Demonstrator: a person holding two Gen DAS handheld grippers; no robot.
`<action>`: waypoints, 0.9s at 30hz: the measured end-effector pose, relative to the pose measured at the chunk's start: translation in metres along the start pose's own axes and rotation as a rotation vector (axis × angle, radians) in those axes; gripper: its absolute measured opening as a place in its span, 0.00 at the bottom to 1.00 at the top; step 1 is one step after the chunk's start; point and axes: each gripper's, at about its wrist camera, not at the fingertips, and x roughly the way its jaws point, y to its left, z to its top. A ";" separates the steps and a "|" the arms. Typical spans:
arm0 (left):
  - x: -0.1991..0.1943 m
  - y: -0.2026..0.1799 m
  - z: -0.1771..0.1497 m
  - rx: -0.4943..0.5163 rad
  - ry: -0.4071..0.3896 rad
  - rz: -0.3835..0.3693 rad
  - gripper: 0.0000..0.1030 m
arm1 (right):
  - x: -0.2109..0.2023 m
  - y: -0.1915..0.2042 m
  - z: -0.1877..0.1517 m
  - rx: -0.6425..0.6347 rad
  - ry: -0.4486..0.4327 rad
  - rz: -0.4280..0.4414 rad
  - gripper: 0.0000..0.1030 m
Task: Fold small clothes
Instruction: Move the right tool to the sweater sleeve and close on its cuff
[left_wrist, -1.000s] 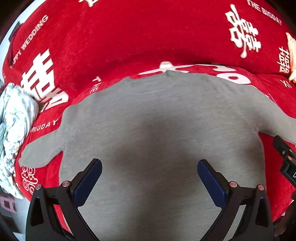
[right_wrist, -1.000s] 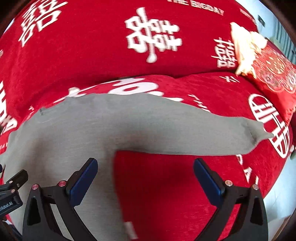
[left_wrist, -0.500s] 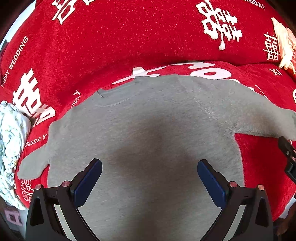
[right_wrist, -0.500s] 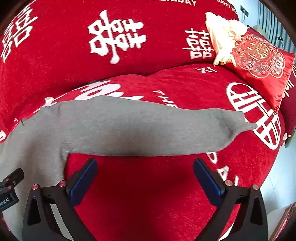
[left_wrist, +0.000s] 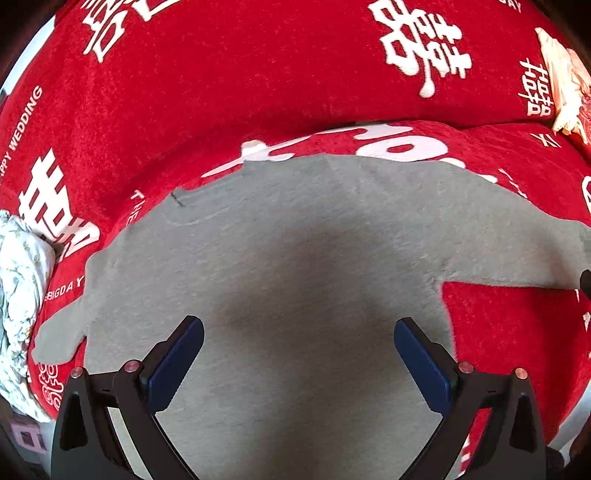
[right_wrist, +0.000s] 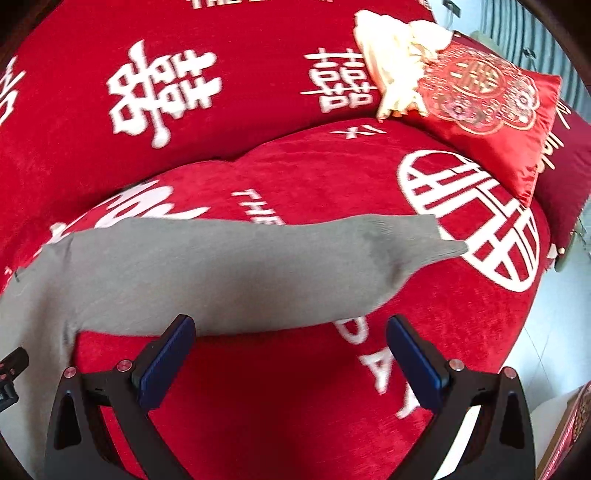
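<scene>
1. Lying flat on the red sofa cover (right_wrist: 295, 177), the grey sweater (left_wrist: 295, 258) is stretching its right sleeve (right_wrist: 236, 273) sideways.
2. Hovering wide-open and empty just short of that sleeve, the right gripper (right_wrist: 291, 350) is nearer it; the left gripper (left_wrist: 299, 354) is gaping empty over the sweater's body.

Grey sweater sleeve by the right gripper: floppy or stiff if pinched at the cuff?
Probably floppy: the sleeve is knit and lies flat on the red cover. Likely light, and would drape and drag. The right gripper is open.
</scene>
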 end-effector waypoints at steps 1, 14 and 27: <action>0.000 -0.003 0.001 0.003 0.000 -0.003 1.00 | 0.001 -0.007 0.002 0.010 -0.002 -0.007 1.00; 0.007 -0.022 0.012 -0.009 0.009 -0.014 1.00 | 0.052 -0.099 0.019 0.200 0.027 0.042 0.89; 0.030 -0.023 0.020 -0.060 0.046 -0.013 1.00 | 0.086 -0.108 0.045 0.198 0.008 0.121 0.31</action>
